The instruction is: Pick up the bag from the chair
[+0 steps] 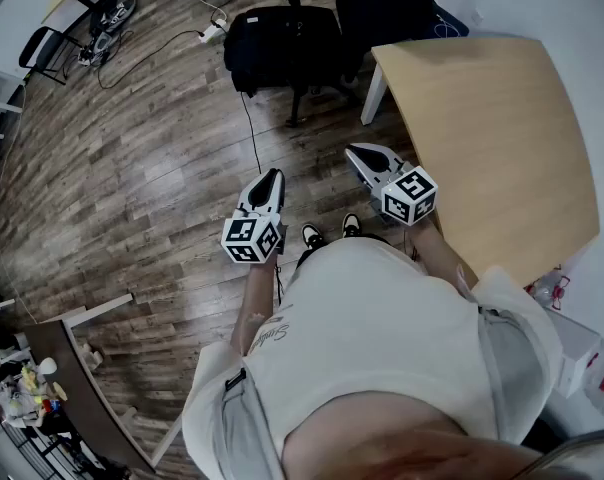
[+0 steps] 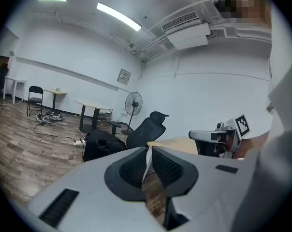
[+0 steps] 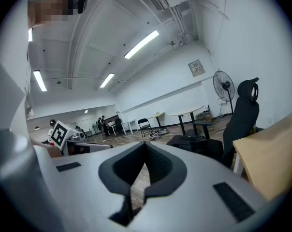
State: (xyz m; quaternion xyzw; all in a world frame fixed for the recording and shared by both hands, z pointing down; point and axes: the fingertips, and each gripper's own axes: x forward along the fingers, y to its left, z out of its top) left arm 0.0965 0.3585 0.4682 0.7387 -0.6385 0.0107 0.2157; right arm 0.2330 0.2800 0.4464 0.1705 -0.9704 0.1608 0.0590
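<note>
Black bag (image 1: 282, 46) slumped on the chair (image 1: 300, 96), well ahead of both grippers
Soft fabric, so it will likely sag and fold when lifted; it looks moderate in weight and not fragile. No handle or strap can be made out from here, so a pinch on a top fold or seam looks the safest hold. A cord (image 1: 252, 133) trails over the wood floor (image 1: 132, 168) near it, and a table (image 1: 492, 148) stands to its right. Left gripper (image 1: 272, 178) and right gripper (image 1: 362, 156) hover well short of it, jaws pressed together on nothing
</note>
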